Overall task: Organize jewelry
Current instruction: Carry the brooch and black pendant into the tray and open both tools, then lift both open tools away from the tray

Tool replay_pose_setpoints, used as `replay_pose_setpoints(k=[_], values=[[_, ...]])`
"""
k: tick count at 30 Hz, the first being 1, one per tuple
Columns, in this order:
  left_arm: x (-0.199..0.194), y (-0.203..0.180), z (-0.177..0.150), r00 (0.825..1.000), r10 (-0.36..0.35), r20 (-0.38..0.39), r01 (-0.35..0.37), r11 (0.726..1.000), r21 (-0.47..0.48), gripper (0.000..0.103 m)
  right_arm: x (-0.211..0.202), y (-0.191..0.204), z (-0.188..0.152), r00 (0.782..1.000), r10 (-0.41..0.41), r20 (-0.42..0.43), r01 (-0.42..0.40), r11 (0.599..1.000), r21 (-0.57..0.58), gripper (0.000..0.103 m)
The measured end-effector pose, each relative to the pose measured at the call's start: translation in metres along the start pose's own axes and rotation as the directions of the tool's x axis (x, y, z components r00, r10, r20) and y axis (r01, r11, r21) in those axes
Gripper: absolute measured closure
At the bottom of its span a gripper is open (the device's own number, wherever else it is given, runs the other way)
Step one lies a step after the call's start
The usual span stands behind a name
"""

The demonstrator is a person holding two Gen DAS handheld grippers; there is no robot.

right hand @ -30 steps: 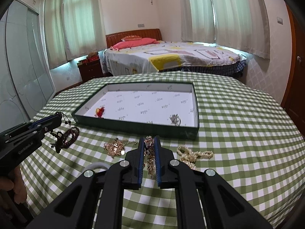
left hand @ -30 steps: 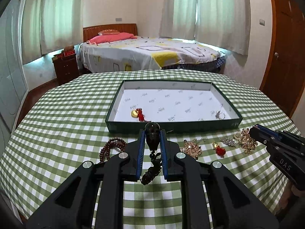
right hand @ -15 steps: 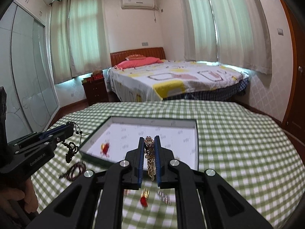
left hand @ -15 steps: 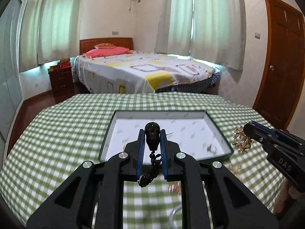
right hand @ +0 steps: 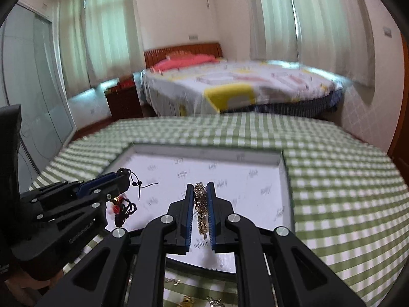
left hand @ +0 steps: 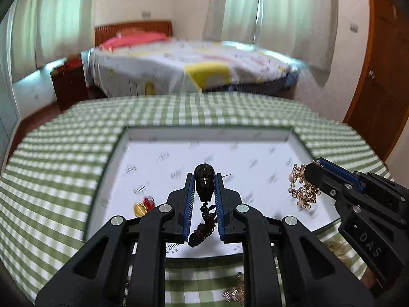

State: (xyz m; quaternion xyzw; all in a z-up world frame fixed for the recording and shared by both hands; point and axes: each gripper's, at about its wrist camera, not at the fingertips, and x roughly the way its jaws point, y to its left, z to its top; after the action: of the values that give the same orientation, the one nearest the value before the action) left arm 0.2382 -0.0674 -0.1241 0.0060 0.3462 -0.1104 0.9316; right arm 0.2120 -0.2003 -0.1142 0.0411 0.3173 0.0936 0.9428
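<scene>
My left gripper (left hand: 204, 180) is shut on a dark bead bracelet (left hand: 204, 179) whose strand hangs below the jaws, over the near part of the white-lined green tray (left hand: 204, 134). My right gripper (right hand: 200, 192) is shut on a gold chain piece (right hand: 200, 204) and holds it over the tray (right hand: 204, 151). In the left wrist view the right gripper (left hand: 310, 168) sits at the right with the gold chain (left hand: 303, 190) dangling. In the right wrist view the left gripper (right hand: 122, 176) is at the left with the dark beads (right hand: 125, 211). A gold and red charm (left hand: 143, 206) lies in the tray.
The tray sits on a round table with a green checked cloth (left hand: 64, 153). Loose gold jewelry (left hand: 235, 293) lies on the cloth in front of the tray, also in the right wrist view (right hand: 214, 302). A bed (left hand: 191, 69) stands behind the table.
Both grippers have moved forward and down from above the cloth to over the tray, each still holding its piece. The view is blurred by motion.
</scene>
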Motion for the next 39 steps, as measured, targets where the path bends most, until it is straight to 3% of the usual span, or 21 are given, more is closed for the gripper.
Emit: replay_pose_setpoints(k=[6, 12, 14, 16, 19, 21, 26, 39], values=[[0.035, 0.004, -0.014, 0.995, -0.005, -0.096, 0.006, 1.000, 0.002, 0.087, 0.030, -0.004, -0.012, 0.993, 0.003, -0.114, -0.002, 1.000, 0.004, 0.092], [0.050, 0.003, -0.020, 0.988, -0.013, -0.153, 0.012, 1.000, -0.005, 0.087, 0.039, -0.008, -0.015, 0.989, 0.004, -0.150, -0.003, 1.000, 0.013, 0.092], [0.050, 0.004, -0.021, 0.988, -0.010, -0.154, 0.009, 1.000, -0.006, 0.084, 0.040, -0.011, -0.014, 0.988, 0.007, -0.154, -0.004, 1.000, 0.018, 0.089], [0.051, 0.003, -0.021, 0.988, -0.010, -0.155, 0.009, 1.000, -0.004, 0.078, 0.040, -0.012, -0.015, 0.988, 0.008, -0.153, -0.005, 1.000, 0.018, 0.079], [0.050, 0.001, -0.022, 0.988, -0.009, -0.152, 0.009, 1.000, -0.003, 0.066, 0.041, -0.012, -0.016, 0.989, 0.008, -0.148, -0.005, 1.000, 0.021, 0.066], [0.048, 0.001, -0.021, 0.989, -0.007, -0.145, 0.006, 1.000, -0.003, 0.057, 0.039, -0.013, -0.016, 0.990, 0.010, -0.142, -0.007, 1.000, 0.024, 0.065], [0.036, 0.001, -0.019, 0.994, 0.005, -0.112, -0.006, 1.000, -0.012, 0.047, 0.027, -0.013, -0.011, 0.995, 0.002, -0.101, 0.001, 1.000, 0.025, 0.062], [-0.035, 0.006, -0.026, 0.999, 0.044, 0.010, -0.043, 0.998, -0.036, 0.036, -0.030, -0.012, -0.014, 0.999, -0.045, -0.013, 0.045, 0.999, -0.008, 0.057]])
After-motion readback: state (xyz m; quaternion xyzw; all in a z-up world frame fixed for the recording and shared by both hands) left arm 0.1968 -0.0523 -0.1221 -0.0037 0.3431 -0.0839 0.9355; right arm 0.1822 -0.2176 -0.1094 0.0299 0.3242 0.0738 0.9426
